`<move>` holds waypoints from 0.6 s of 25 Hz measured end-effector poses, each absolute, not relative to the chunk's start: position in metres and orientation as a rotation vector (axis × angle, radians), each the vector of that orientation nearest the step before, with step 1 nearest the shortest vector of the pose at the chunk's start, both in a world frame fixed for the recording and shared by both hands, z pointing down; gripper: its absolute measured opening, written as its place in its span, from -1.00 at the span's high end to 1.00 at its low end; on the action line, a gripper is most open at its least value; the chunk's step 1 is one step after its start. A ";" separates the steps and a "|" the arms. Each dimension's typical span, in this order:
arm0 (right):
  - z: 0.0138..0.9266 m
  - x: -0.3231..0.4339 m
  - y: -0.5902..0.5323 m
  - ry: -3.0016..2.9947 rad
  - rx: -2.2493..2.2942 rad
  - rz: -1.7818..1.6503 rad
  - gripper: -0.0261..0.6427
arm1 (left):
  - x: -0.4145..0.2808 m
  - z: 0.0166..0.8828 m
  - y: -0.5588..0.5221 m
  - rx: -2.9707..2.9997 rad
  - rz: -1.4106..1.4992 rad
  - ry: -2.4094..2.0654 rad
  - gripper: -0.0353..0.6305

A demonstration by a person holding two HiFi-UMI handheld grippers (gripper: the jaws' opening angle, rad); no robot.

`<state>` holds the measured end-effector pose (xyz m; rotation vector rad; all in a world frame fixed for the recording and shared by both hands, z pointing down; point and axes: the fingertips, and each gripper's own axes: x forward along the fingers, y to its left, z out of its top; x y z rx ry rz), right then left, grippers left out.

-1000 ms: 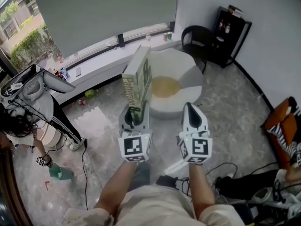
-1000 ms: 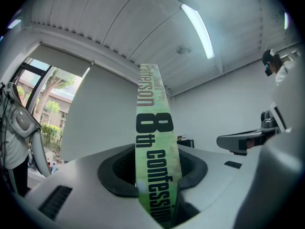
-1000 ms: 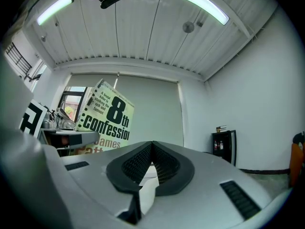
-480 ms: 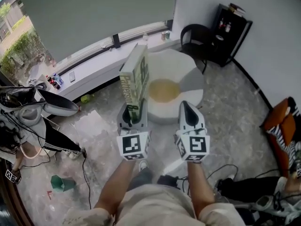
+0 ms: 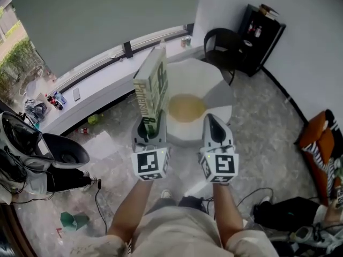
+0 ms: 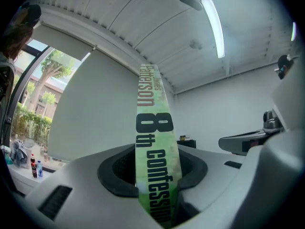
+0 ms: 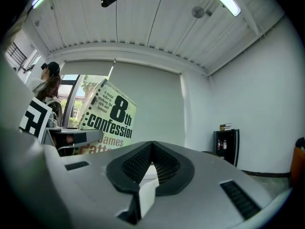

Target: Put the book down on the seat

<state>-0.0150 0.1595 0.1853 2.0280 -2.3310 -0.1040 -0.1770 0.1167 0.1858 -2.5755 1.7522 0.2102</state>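
A green paperback book (image 5: 151,92) stands upright on its edge in my left gripper (image 5: 148,126), which is shut on its lower end. In the left gripper view the book's spine (image 6: 155,166) fills the gap between the pads. The seat is a round white armchair (image 5: 214,84) with a yellow cushion (image 5: 186,107); it lies just beyond both grippers. My right gripper (image 5: 213,121) is level beside the left one, shut and holding nothing. In the right gripper view its pads (image 7: 138,163) meet at the tip, and the book's cover (image 7: 108,118) shows at the left.
A black chair (image 5: 222,42) and a black cabinet (image 5: 261,28) stand against the far wall, behind the seat. A low window sill (image 5: 91,84) with bottles runs at the left. A person (image 5: 21,154) is at the left edge. Cables (image 5: 252,197) and a green object (image 5: 72,219) lie on the floor.
Both grippers and the book have travelled forward towards the white seat. The person at the left has slid down and out towards the picture's edge.
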 end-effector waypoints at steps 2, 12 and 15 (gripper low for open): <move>0.189 -0.014 0.153 -2.318 2.038 -0.103 0.91 | -0.179 0.189 0.109 -2.583 0.205 1.749 0.40; 0.205 0.002 0.113 -2.292 2.081 -0.088 0.91 | -0.169 0.206 0.066 -2.588 0.176 1.717 0.40; 0.204 0.015 0.095 -2.284 2.099 -0.087 0.91 | -0.161 0.203 0.048 -2.574 0.172 1.706 0.40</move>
